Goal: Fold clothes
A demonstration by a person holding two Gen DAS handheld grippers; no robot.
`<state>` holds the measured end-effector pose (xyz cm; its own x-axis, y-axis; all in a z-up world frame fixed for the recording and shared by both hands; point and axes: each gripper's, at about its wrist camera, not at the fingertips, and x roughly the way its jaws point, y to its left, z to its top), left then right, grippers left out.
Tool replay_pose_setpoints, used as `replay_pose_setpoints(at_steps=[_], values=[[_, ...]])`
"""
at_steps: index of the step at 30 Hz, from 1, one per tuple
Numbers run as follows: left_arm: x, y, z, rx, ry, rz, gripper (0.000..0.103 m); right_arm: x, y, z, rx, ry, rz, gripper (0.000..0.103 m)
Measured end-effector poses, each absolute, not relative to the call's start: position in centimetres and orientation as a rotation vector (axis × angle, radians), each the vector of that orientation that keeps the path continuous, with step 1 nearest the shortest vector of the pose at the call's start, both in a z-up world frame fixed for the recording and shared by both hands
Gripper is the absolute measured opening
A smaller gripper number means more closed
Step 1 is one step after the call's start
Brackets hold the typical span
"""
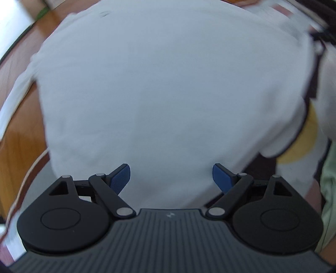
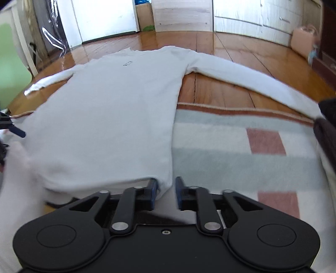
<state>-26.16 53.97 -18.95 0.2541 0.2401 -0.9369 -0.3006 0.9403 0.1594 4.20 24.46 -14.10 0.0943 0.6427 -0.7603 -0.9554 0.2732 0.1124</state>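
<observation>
A wooden floor [image 2: 222, 92] runs under everything, with a pale rug [image 2: 231, 151] of grey and pink blocks laid over its near part; the rug's brown edge crosses from left to right just past the middle.

Nearest in the right wrist view, the right gripper [image 2: 166, 194] sits low over the rug at the shirt's near right corner. Its blue pads stand a narrow gap apart with the corner of the hem between them; whether they actually pinch the cloth I cannot tell.

The white long-sleeved shirt [image 2: 109, 109] lies flat and spread, hem near, collar far, its lower half on the rug and its upper half on the bare floor. A small dark mark sits on the chest. One sleeve stretches out to the right across the boards onto the rug edge; the other reaches left.

In the left wrist view the left gripper [image 1: 171, 178] hangs over the shirt [image 1: 163, 88] with its pads spread wide and nothing between them. The picture is blurred. A bit of yellow cloth [image 1: 302, 142] shows at the right edge, beside the shirt.

At the far end stand white cupboards [image 2: 247, 19], a white door and a light wood panel [image 2: 180, 14]; a pink bag [image 2: 302, 40] rests far right
</observation>
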Motion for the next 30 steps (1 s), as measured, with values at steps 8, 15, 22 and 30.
replay_pose_setpoints(at_steps=[8,15,22,30], values=[[-24.9,54.3,-19.1,-0.058,1.249,0.322,0.090,5.7,27.2,-12.2,-0.393,0.860,1.215,0.004],[-26.0,56.8,-18.4,-0.119,1.254,0.567,0.012,4.2,25.4,-11.8,-0.476,0.910,1.239,0.007],[-29.9,61.3,-16.6,-0.278,1.209,0.780,0.026,2.4,24.5,-14.8,-0.581,0.845,1.202,0.010],[-37.3,64.4,-18.0,-0.744,1.243,0.757,0.066,2.5,22.5,-13.8,-0.568,0.784,1.190,0.005]])
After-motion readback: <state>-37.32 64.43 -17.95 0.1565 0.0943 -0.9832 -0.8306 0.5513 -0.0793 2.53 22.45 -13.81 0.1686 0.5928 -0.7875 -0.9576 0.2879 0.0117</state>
